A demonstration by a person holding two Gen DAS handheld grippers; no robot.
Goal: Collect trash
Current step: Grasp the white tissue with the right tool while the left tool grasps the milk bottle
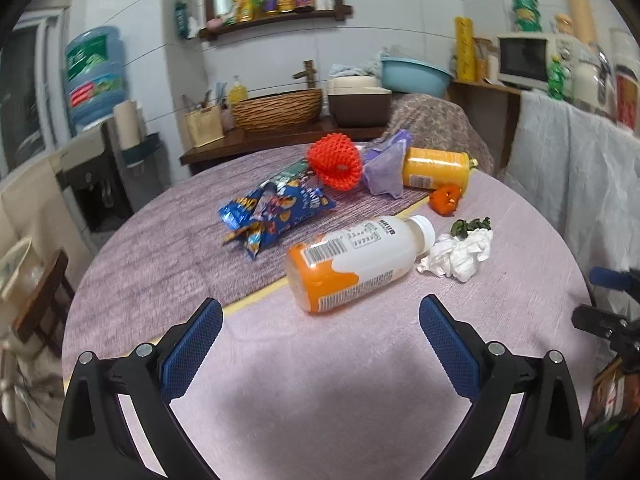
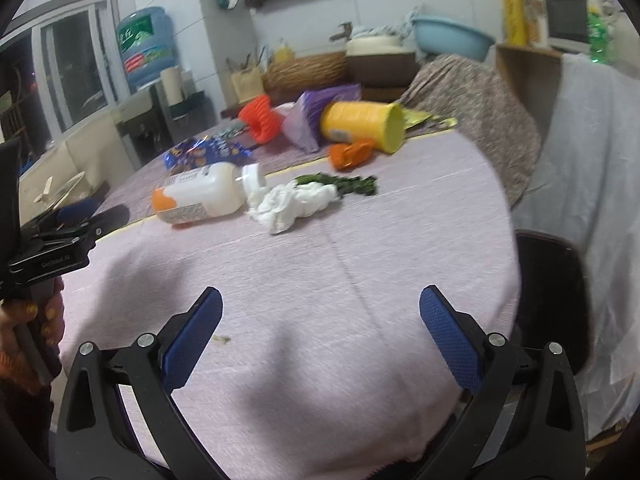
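Observation:
Trash lies on a round table with a pink cloth (image 1: 320, 380). A white and orange bottle (image 1: 356, 264) lies on its side just ahead of my open, empty left gripper (image 1: 320, 312). Beside it are a crumpled white tissue (image 1: 460, 254), green scraps (image 1: 470, 226), an orange peel (image 1: 444, 198), a yellow bottle (image 1: 436, 168), a purple wrapper (image 1: 386, 168), an orange foam net (image 1: 336, 162) and a blue snack bag (image 1: 272, 212). My right gripper (image 2: 320, 312) is open and empty over the near cloth; the tissue (image 2: 292, 204) and bottle (image 2: 200, 198) lie ahead of it.
A wooden counter with a wicker basket (image 1: 276, 110), a brown bin (image 1: 358, 106) and a blue basin (image 1: 414, 74) stands behind the table. A water dispenser (image 1: 96, 80) is at left. A dark chair (image 2: 552, 300) sits by the table's right edge.

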